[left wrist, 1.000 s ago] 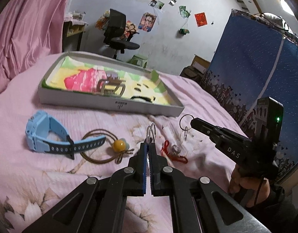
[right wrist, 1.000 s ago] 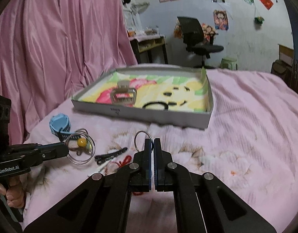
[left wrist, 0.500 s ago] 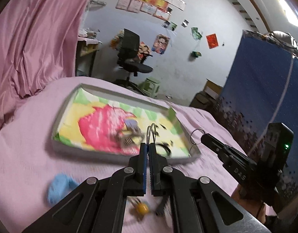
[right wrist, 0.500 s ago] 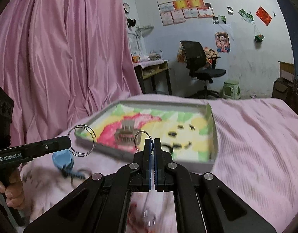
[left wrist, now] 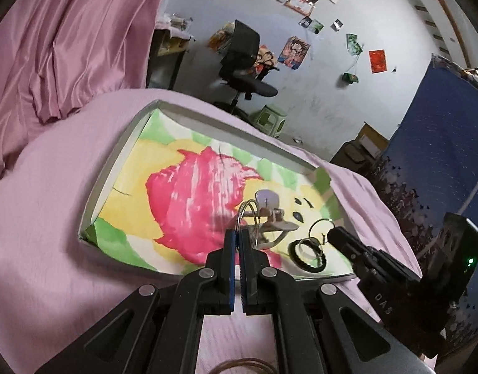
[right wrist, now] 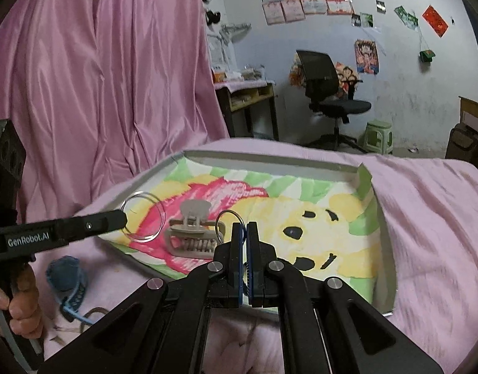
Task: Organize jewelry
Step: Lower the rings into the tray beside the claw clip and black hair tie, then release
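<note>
Tray [right wrist: 385, 240] on bed already held hair clip [right wrist: 192, 233] and black band [left wrist: 307, 254]; left tool [left wrist: 239, 237] and right tool [right wrist: 245, 233] each clenched a wire ring above it, undeposited; blue watch [right wrist: 67, 275] remained on bedcover.

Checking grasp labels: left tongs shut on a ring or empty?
Shut on a ring: the left tongs pinch a large metal ring above the tray.

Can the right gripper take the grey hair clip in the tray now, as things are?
Probably not yet. The right gripper is shut on a small metal ring, so its jaws are occupied. The grey hair clip lies uncovered in the tray just ahead; nothing else blocks it.
</note>
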Action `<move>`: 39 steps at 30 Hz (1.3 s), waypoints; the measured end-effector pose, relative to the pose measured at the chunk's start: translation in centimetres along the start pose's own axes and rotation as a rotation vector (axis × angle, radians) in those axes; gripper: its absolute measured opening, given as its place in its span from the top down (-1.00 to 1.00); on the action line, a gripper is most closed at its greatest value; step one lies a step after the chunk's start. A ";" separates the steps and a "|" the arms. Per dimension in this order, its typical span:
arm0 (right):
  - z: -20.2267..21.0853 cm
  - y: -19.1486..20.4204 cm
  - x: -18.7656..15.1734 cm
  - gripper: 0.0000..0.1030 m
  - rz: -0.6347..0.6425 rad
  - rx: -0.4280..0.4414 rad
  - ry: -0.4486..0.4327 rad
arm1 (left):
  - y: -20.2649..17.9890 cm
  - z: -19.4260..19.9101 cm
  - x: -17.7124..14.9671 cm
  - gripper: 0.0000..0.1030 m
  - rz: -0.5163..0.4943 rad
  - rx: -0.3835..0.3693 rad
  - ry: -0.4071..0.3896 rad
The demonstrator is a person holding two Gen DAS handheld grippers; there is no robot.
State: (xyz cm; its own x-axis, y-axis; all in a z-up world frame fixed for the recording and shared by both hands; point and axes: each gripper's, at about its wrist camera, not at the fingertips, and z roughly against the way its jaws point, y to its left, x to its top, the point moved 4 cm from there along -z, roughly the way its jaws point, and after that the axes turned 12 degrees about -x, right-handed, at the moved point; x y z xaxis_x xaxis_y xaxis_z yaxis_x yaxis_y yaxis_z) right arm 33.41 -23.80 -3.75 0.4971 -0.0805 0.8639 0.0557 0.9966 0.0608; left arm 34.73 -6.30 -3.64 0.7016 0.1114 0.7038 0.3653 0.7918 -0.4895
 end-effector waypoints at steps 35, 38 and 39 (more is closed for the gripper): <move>1.1 -1.8 -1.9 0.42 -0.019 -0.041 0.087 | -1.9 4.8 -2.0 -0.49 -0.124 0.117 -0.115; 2.9 -1.9 -1.7 0.32 -0.015 -0.043 0.041 | -2.7 6.2 -2.5 -0.68 -0.165 0.144 -0.151; 3.8 -1.9 -1.8 0.15 -0.016 -0.044 0.018 | -3.1 6.8 -2.8 -0.72 -0.181 0.153 -0.164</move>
State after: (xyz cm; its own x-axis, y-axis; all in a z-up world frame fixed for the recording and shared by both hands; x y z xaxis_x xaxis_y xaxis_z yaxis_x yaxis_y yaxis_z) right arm 29.14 -25.45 -3.53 0.5118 -0.0969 0.8536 0.1015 0.9935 0.0520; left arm 27.52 -4.99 -0.59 0.5202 0.0455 0.8528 0.3703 0.8878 -0.2733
